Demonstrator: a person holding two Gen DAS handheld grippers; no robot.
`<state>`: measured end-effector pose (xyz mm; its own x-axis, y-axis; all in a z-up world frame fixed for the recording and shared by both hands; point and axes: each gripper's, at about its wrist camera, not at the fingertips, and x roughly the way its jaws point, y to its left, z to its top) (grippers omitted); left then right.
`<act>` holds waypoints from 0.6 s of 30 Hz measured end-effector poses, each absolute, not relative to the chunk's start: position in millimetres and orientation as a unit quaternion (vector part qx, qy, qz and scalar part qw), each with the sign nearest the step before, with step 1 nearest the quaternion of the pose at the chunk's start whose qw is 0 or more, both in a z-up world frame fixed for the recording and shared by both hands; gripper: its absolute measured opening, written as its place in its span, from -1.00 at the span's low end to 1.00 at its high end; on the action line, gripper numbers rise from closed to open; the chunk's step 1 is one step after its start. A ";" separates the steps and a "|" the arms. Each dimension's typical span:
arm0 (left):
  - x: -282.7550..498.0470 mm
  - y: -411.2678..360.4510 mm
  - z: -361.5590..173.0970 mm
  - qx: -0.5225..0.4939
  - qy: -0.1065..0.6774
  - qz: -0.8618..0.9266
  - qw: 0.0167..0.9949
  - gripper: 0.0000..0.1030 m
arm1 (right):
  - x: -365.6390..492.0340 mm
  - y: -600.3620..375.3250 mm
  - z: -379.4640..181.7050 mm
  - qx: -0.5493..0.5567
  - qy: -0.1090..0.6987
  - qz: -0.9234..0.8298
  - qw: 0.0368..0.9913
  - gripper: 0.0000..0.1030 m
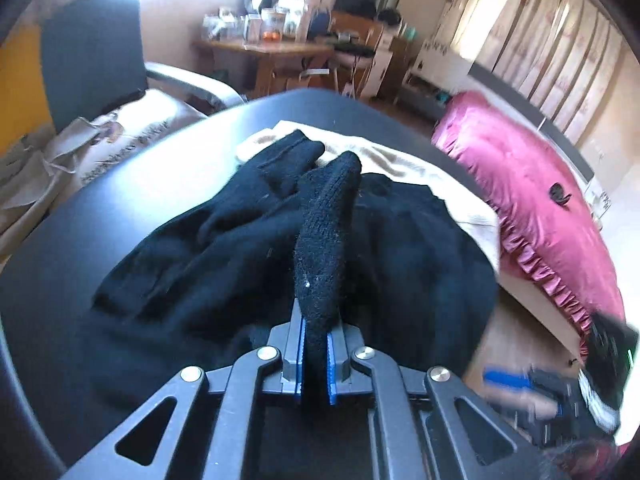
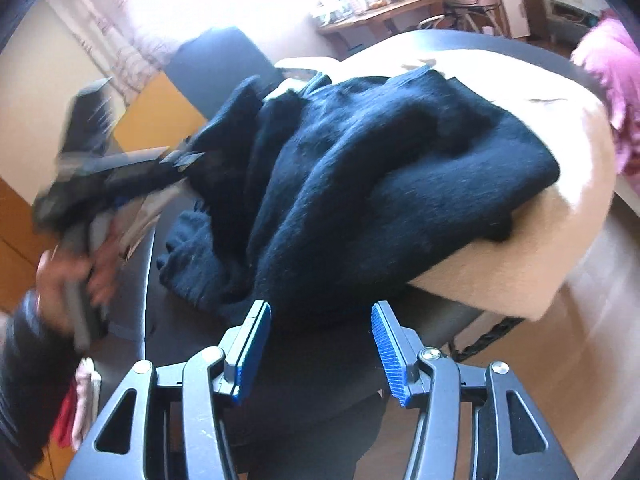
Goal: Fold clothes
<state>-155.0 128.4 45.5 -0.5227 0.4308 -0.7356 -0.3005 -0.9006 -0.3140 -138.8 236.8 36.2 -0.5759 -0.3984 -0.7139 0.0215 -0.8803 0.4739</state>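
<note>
The left gripper (image 1: 316, 344) is clenched on a knitted sleeve end of the black sweater (image 1: 280, 248), which lies rumpled on a cream garment (image 1: 400, 160) spread over the dark round table (image 1: 80, 240). The right gripper (image 2: 320, 348) stands released, its 2 blue pads (image 2: 390, 354) apart with nothing pressed between them, just beside the sweater's near edge at the table rim

Black knit sweater (image 1: 224, 248): crumpled, unfolded, lying on the table's dark top, partly overlapping a cream garment (image 1: 384, 160) at 12 o'clock. One sleeve cuff (image 1: 324, 240) stands raised, tilted toward 12 o'clock.
</note>
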 end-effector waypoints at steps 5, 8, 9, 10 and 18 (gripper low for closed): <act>-89.9 81.5 54.7 -0.422 -0.099 0.881 0.192 -0.88 | -119.9 260.6 57.4 0.429 -0.212 -0.873 0.095 0.06; -40.9 50.5 53.5 -0.428 -0.119 0.879 0.173 -0.88 | -112.8 260.6 67.5 0.420 -0.203 -0.880 0.091 0.06; -20.1 43.5 50.6 -0.435 -0.123 0.877 0.161 -0.88 | -112.1 258.8 71.5 0.418 -0.197 -0.882 0.090 0.06; -5.8 34.5 45.4 -0.443 -0.126 0.875 0.149 -0.88 | -111.4 255.6 75.0 0.416 -0.193 -0.884 0.090 0.06; 82.4 -50.7 -7.4 -0.497 -0.194 0.846 0.018 -0.89 | -110.0 198.6 85.7 0.428 -0.146 -0.880 0.145 0.15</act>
